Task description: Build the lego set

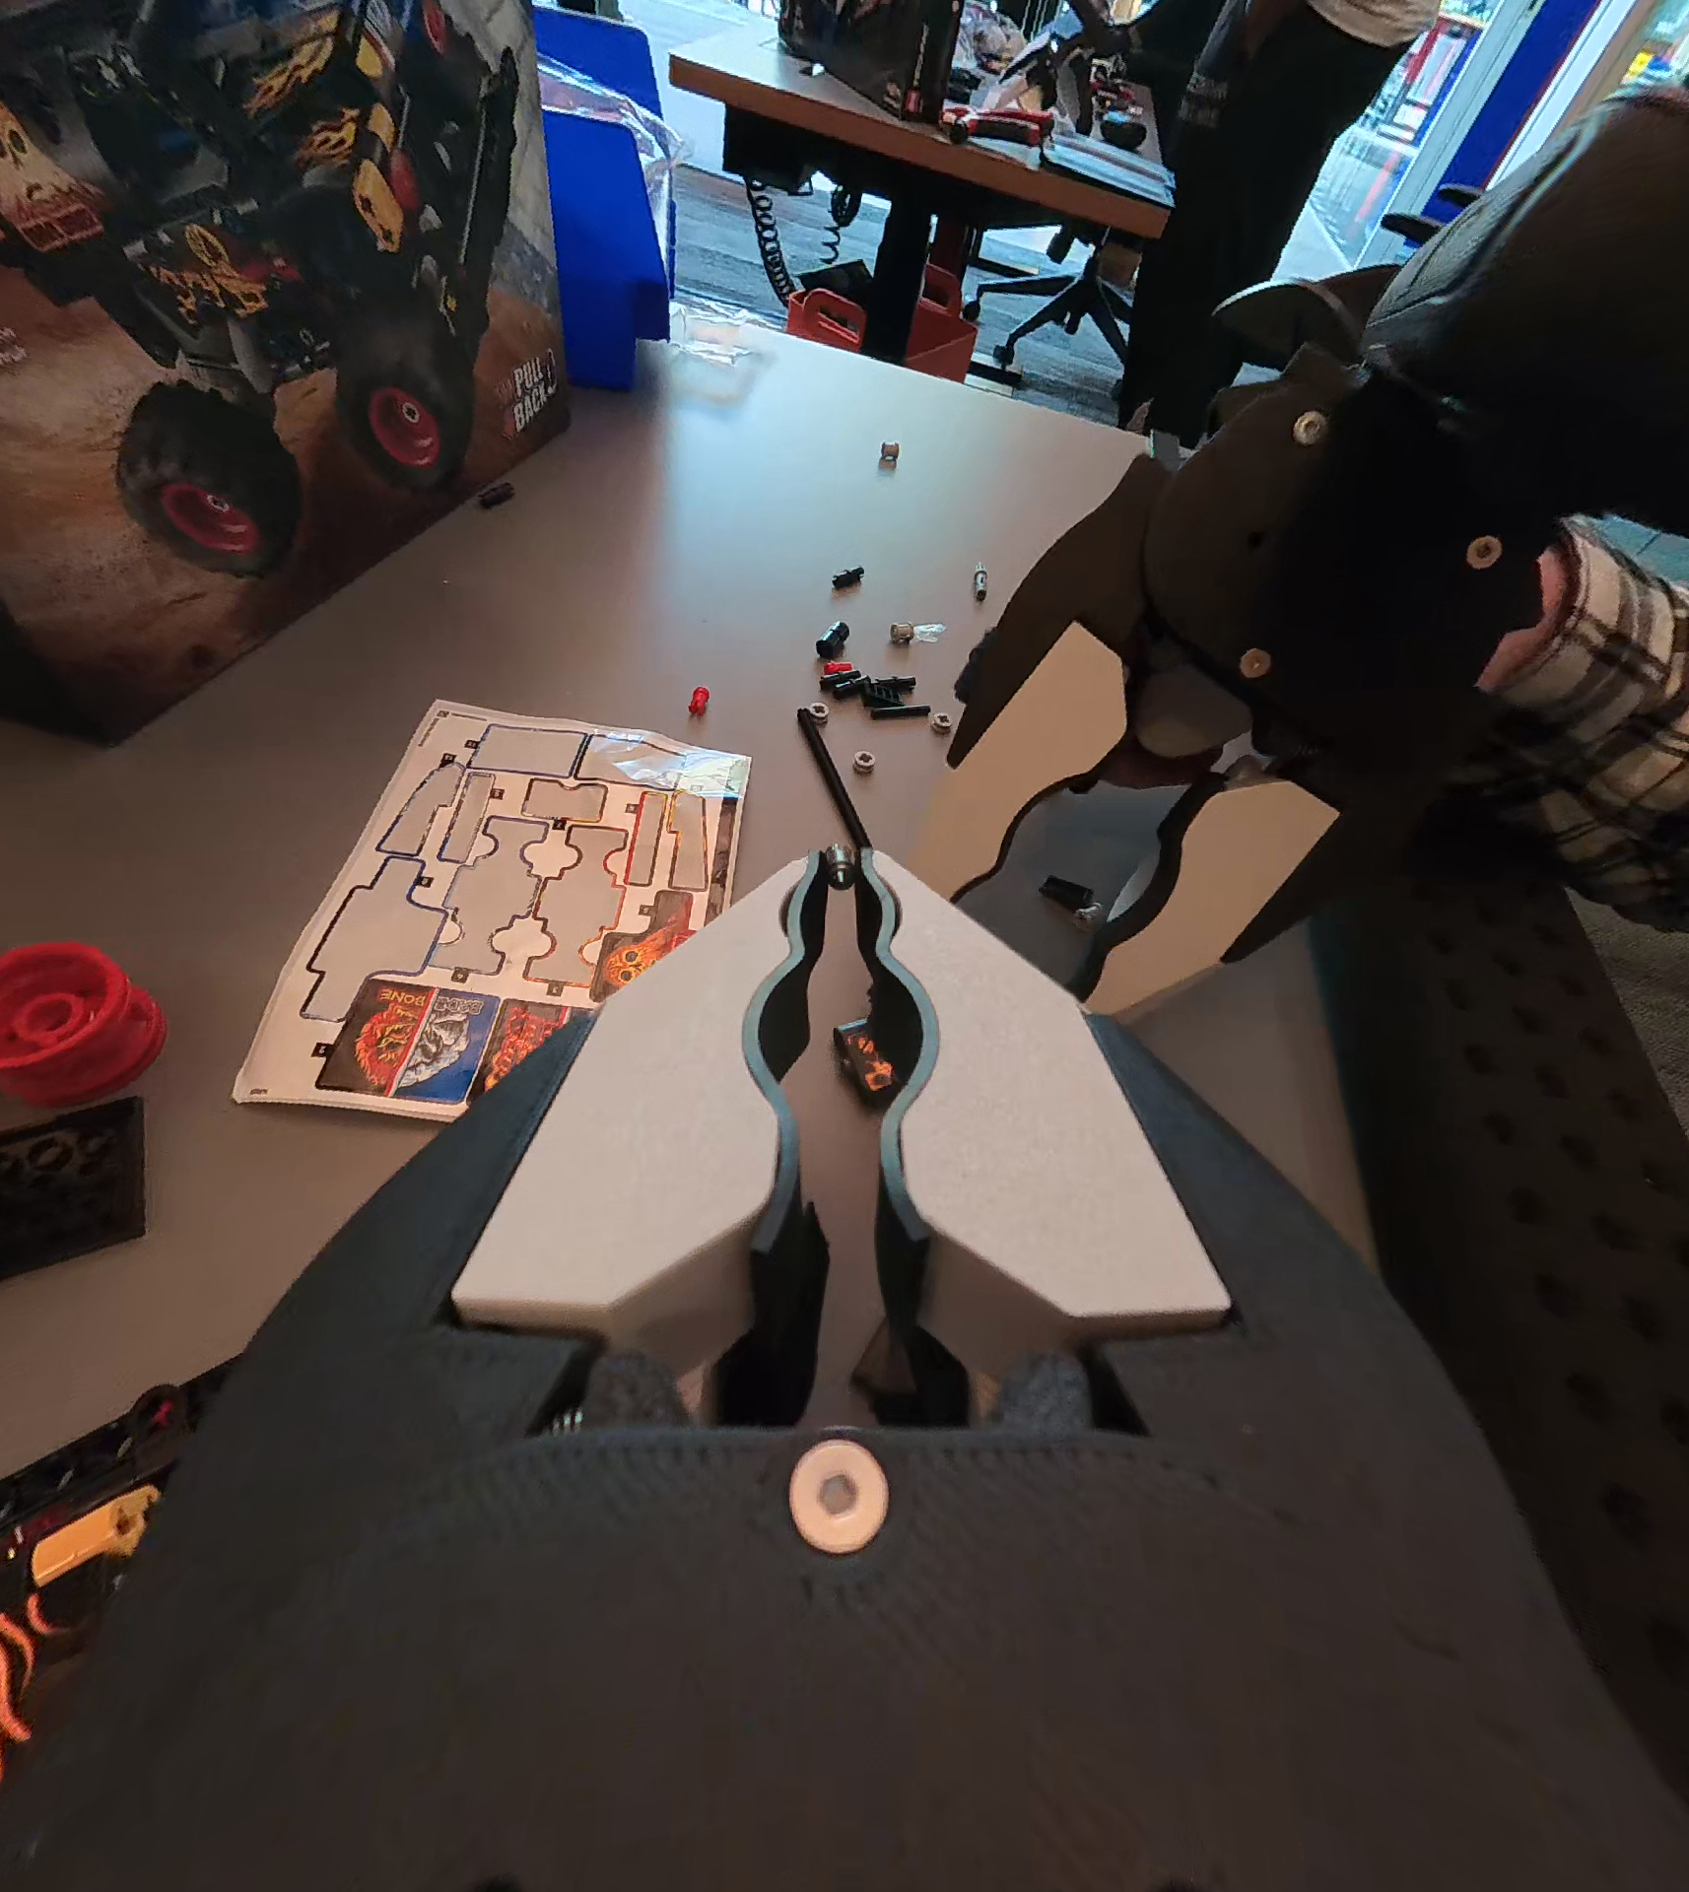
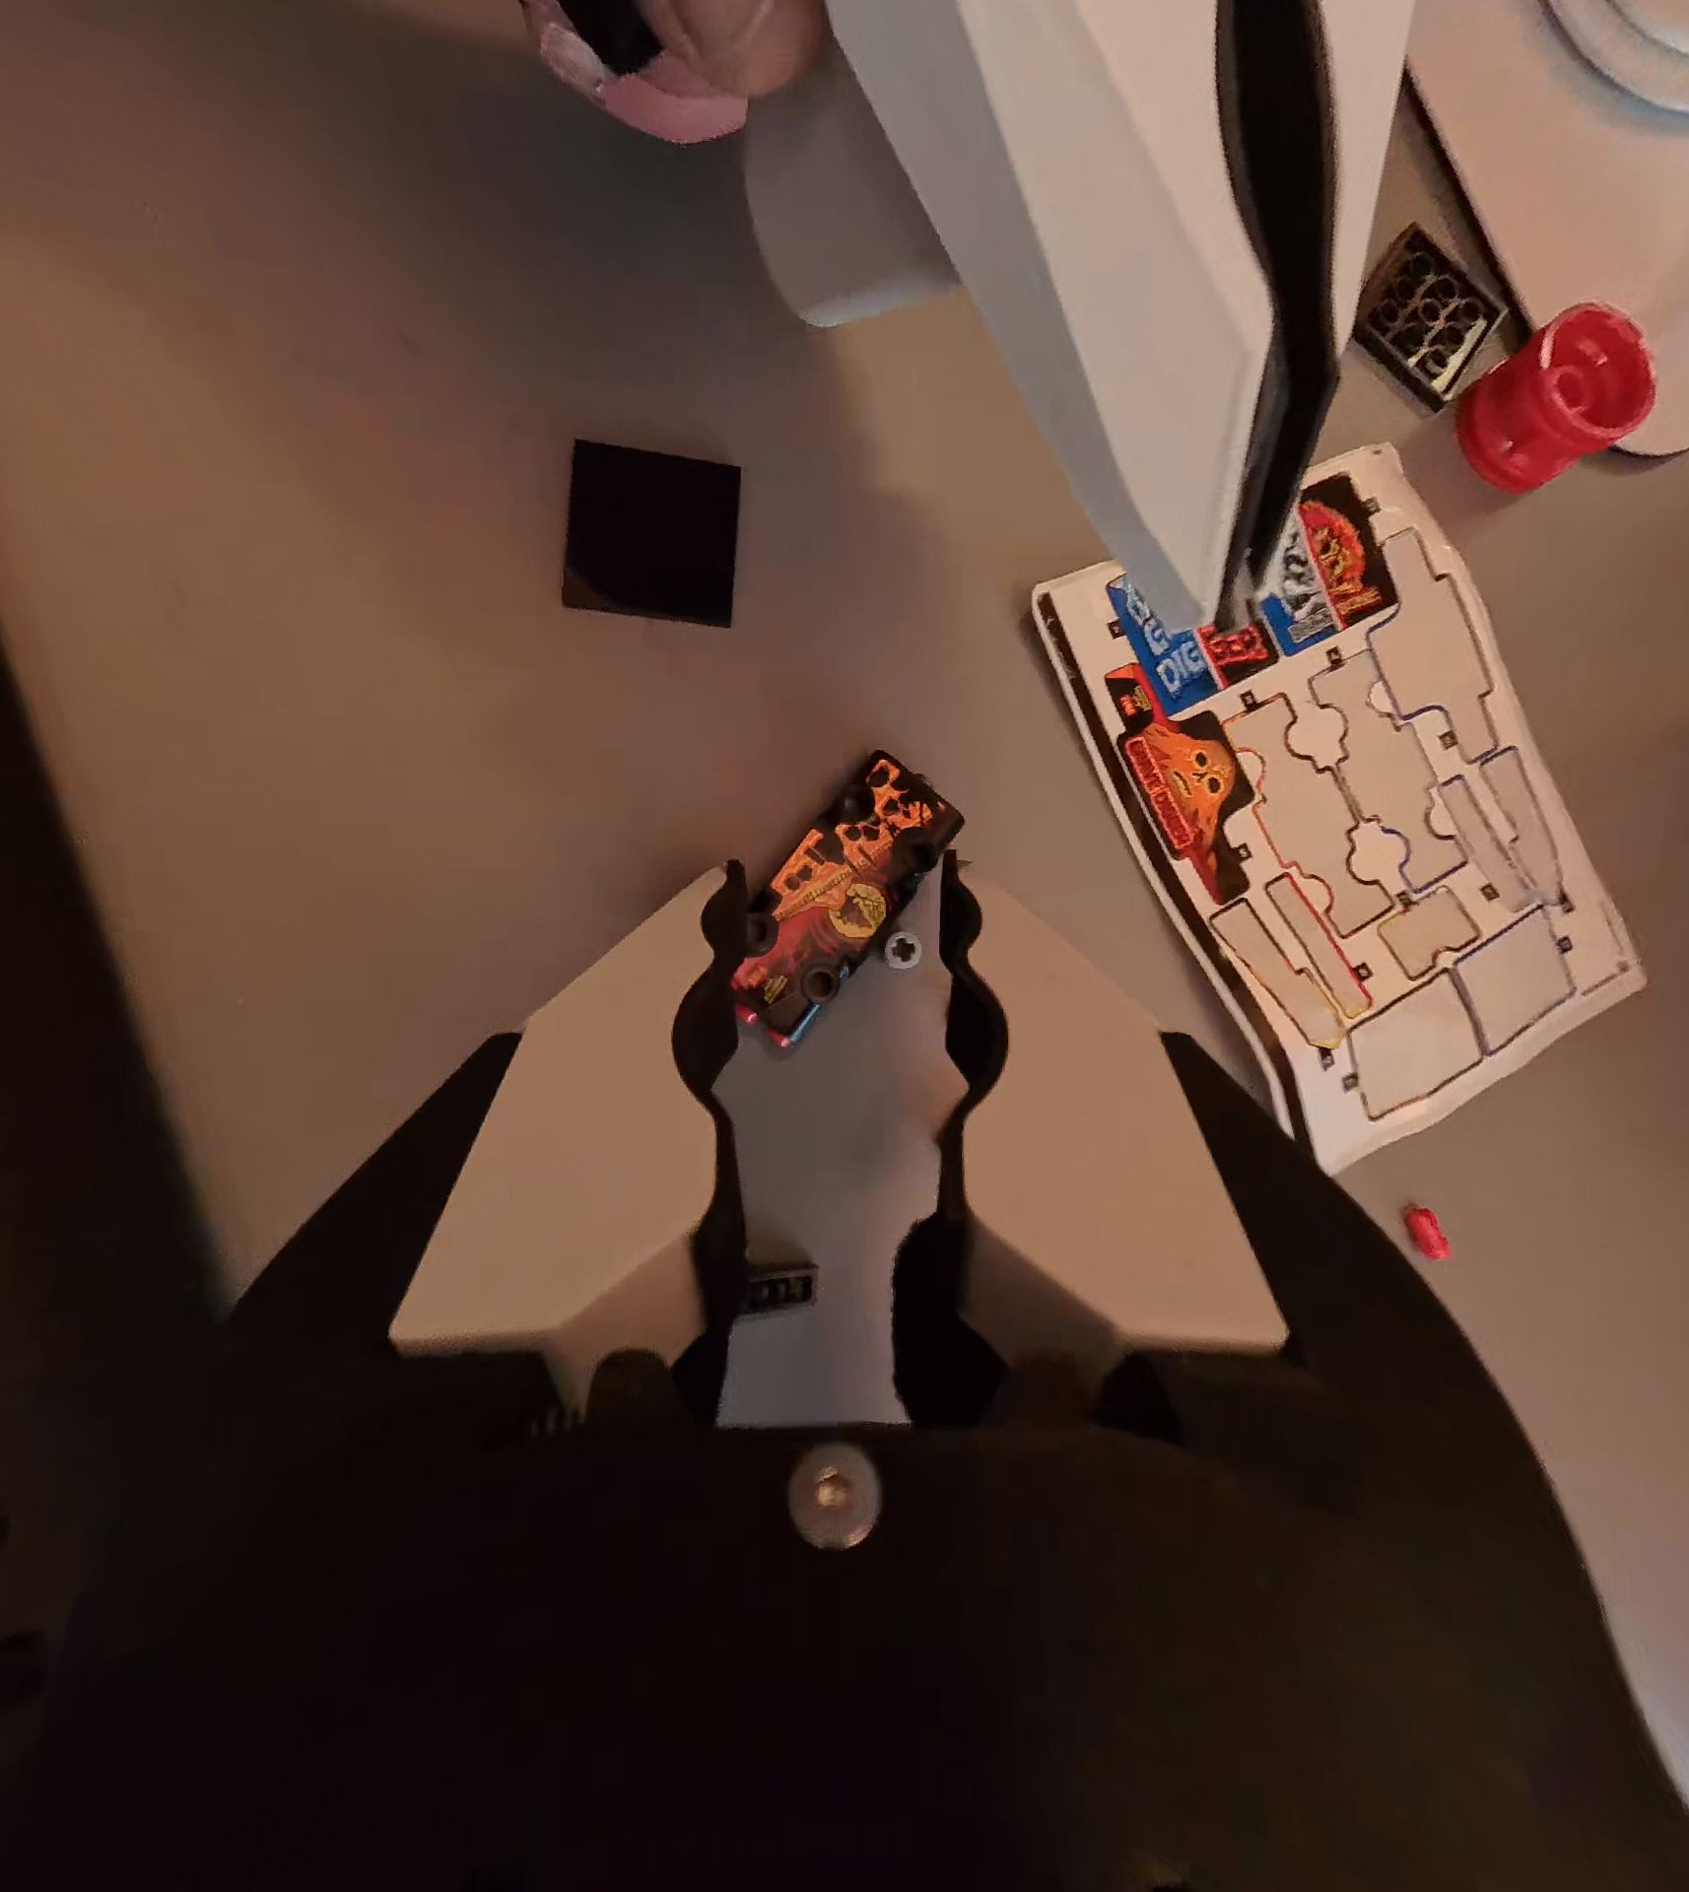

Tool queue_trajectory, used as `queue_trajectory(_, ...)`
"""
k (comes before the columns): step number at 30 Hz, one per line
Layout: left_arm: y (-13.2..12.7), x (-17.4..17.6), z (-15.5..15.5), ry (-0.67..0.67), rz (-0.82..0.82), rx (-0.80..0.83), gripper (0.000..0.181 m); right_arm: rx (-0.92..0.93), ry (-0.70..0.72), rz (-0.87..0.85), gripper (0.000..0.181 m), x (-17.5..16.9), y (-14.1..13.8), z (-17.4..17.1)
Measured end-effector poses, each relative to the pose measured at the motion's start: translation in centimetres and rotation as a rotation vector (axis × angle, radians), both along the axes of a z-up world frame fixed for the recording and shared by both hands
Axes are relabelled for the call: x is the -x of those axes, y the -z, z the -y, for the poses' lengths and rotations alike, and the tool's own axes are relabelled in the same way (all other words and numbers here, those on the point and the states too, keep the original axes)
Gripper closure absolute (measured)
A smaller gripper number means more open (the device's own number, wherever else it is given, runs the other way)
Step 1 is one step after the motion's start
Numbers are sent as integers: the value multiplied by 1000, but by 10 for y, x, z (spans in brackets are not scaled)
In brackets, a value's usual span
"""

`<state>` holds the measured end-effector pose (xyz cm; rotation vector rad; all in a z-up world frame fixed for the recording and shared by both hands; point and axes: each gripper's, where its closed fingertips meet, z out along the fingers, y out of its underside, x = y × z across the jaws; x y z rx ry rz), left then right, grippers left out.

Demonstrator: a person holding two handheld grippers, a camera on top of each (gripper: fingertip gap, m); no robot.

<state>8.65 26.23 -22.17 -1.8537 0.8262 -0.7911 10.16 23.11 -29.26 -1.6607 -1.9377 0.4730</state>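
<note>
My left claw (image 1: 841, 870) points forward and down over the grey table (image 1: 615, 573), its tips clenched on a small grey bush (image 1: 837, 863) threaded on the near end of a thin black axle (image 1: 832, 783) that slants away across the table. Through the gap between its fingers I see a small black piece with an orange flame print (image 1: 866, 1065) lying on the table below. My right claw (image 2: 835, 886) hangs nearly straight down over the table, released, its tips either side of that flame-printed black panel (image 2: 846, 896), which lies flat and slanted, one end sticking out past the tips; I cannot tell whether either tip touches it. A small grey bush (image 2: 905, 950) sits just beside the panel, between the tips. Left of my left claw lies the sticker sheet (image 1: 513, 901), most of its stickers gone, then a red wheel hub (image 1: 52, 1019) and a black plate (image 1: 42, 1193). Farther out, loose black pins (image 1: 871, 688) and a red pin (image 1: 698, 700) are scattered, and the set's box (image 1: 206, 338) stands at the far left.
</note>
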Motion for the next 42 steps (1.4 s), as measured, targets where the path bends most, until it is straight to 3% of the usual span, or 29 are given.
queue_trajectory(10, -1, 2, 1, 6, 2, 8, 177, 0, -81, -16, 156, -1, 2, 6)
queue_trajectory(13, -2, 0, 3, 17, 26, 23, 177, -14, -120, -65, 178, 0, -7, 9)
queue_trajectory(18, -3, 1, 4, 20, 47, 37, 177, -12, -140, -75, 181, -2, -7, 9)
queue_trajectory(29, -10, 5, 4, 14, 57, 28, 177, -33, -194, -95, 152, 2, -8, 15)
queue_trajectory(42, -12, 5, 5, 14, 44, 17, 177, -11, -305, -30, 138, 7, -2, 23)
